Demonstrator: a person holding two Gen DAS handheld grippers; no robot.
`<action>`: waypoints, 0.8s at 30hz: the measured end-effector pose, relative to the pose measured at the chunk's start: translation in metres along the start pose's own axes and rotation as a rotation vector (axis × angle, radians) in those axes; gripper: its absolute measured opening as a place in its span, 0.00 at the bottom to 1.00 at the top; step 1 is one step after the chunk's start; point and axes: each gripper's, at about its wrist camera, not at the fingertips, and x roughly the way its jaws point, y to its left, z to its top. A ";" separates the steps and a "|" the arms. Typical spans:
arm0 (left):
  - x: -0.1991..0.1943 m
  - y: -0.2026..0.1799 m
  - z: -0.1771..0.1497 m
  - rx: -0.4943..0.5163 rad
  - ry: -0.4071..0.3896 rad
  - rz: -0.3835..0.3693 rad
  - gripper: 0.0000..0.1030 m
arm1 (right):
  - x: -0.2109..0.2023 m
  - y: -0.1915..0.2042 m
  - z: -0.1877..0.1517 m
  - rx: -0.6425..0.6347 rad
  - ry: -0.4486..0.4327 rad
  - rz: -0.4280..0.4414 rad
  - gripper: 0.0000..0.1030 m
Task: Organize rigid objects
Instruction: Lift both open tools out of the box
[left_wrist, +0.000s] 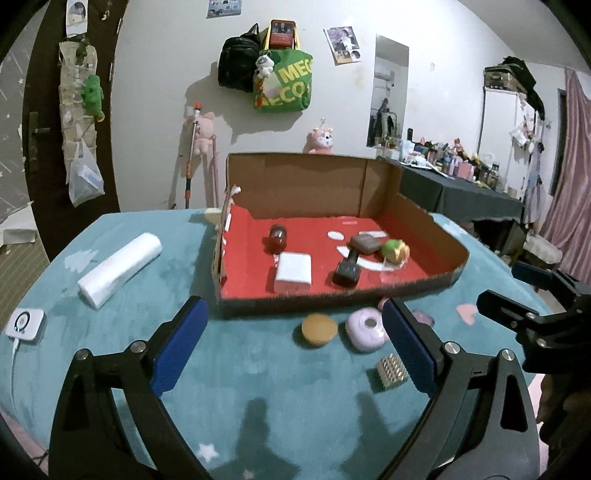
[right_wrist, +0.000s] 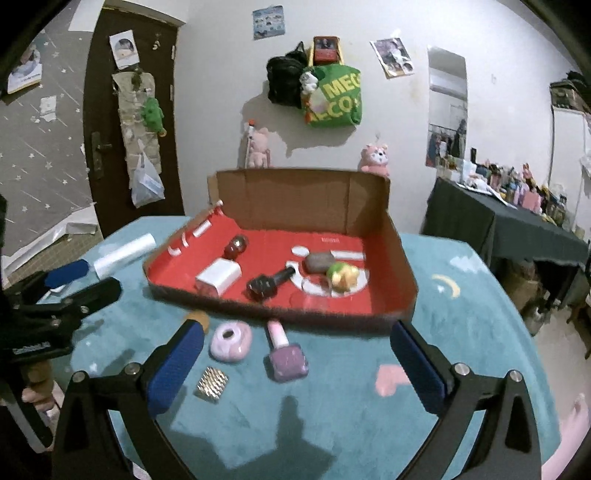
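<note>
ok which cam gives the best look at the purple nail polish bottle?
Right wrist view: the purple nail polish bottle lies in full sight on the teal mat, in front of the cardboard box. In the left wrist view a blue pad hides nearly all of it.

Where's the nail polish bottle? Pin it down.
In the right wrist view the nail polish bottle lies on the teal cloth, just outside the cardboard box, right of the lilac case.
</note>
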 end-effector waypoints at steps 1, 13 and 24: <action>0.002 0.000 -0.005 0.001 0.009 -0.006 0.94 | 0.002 0.000 -0.005 0.006 0.007 0.003 1.00; 0.033 -0.002 -0.043 0.003 0.134 -0.015 0.94 | 0.037 0.000 -0.040 0.047 0.094 0.023 1.00; 0.048 0.001 -0.056 -0.014 0.198 -0.009 0.94 | 0.044 -0.004 -0.051 0.057 0.116 0.010 1.00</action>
